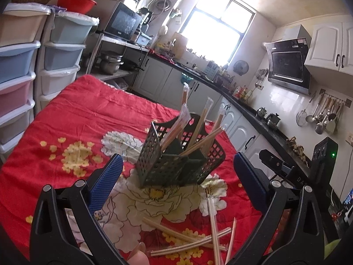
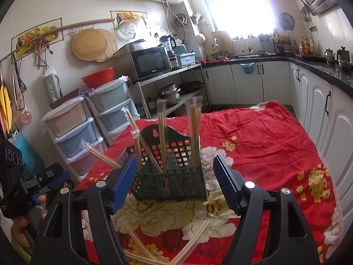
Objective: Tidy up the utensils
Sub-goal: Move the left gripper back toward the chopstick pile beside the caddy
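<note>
Chopsticks in clear plastic sleeves [image 1: 194, 240] lie scattered on the red flowered cloth [image 1: 88, 114] near its front edge, under and just ahead of my 2 hand-held grippers. I see the left gripper [image 1: 176, 176] spread wide with nothing between its blue pads, and the right gripper [image 2: 174, 176] equally parted and empty. Ahead of both, past their fingertips, stands the dark green perforated plastic basket [image 2: 176, 183], with more sleeved chopsticks [image 2: 163, 137] leaning upright inside it.

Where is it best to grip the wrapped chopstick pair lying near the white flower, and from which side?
Probably at the middle of the wrapped chopstick pair, from above, jaws across it: it lies flat on the red cloth, and its near end crosses other pairs.
</note>
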`<state>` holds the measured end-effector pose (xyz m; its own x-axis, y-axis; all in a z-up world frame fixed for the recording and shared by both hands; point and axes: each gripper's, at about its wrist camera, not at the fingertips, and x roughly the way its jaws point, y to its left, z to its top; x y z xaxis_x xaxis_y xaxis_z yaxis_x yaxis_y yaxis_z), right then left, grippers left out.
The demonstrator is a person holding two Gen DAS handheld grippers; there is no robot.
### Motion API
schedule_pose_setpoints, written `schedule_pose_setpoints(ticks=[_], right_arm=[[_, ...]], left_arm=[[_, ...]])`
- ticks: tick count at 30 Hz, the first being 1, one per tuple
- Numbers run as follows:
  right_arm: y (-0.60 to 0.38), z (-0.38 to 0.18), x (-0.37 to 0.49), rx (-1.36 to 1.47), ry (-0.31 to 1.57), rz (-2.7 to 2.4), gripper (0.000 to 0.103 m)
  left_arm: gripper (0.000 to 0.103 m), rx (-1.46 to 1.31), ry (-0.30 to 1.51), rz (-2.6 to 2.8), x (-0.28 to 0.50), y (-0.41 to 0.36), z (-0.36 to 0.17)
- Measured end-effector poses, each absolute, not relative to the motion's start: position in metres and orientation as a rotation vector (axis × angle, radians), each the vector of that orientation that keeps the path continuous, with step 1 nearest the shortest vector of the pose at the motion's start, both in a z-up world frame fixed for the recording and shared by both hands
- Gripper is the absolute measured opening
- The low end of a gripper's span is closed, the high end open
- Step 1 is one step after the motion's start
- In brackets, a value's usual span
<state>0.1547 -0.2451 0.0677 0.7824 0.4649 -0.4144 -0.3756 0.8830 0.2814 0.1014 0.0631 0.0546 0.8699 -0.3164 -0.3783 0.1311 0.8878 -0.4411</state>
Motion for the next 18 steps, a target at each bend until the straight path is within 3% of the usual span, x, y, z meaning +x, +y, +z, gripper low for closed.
schedule_pose_setpoints(ticks=[18], right_arm=[[-0.246,0.035,0.15,0.173,0.584,0.452,0.069]], left_arm=[[0.092,-0.437,0.574,-0.231,0.092,0.068,0.013]])
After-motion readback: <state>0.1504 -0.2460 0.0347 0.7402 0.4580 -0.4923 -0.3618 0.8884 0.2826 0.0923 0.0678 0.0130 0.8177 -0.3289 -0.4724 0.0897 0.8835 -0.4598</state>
